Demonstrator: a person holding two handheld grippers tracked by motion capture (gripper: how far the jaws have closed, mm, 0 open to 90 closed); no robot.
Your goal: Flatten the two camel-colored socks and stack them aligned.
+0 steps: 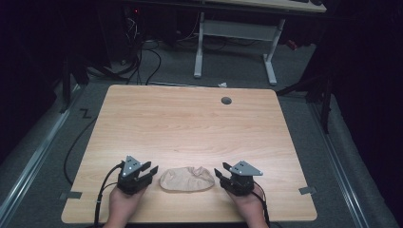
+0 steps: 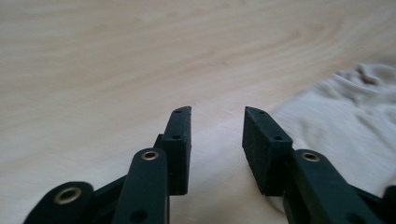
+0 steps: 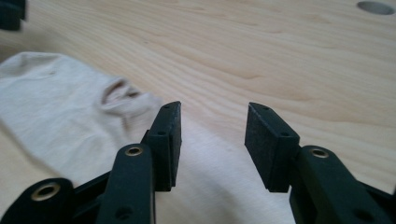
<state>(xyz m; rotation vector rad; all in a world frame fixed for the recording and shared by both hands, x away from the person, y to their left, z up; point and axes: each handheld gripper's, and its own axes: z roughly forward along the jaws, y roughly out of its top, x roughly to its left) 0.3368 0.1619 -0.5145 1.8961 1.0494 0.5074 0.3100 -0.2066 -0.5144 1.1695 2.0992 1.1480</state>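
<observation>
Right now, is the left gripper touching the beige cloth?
Apart. In the high view a strip of bare table lies between the left gripper and the beige cloth; its jaws stand open, nothing between them.

Black gripper (image 1: 153,170), brass-ringed screw holes

Cloth (image 1: 186,179) on the bench (image 1: 190,123) near its front edge, left gripper (image 1: 148,172) just left of it, right gripper (image 1: 220,175) just right, round hole (image 1: 226,100) toward the back edge
</observation>
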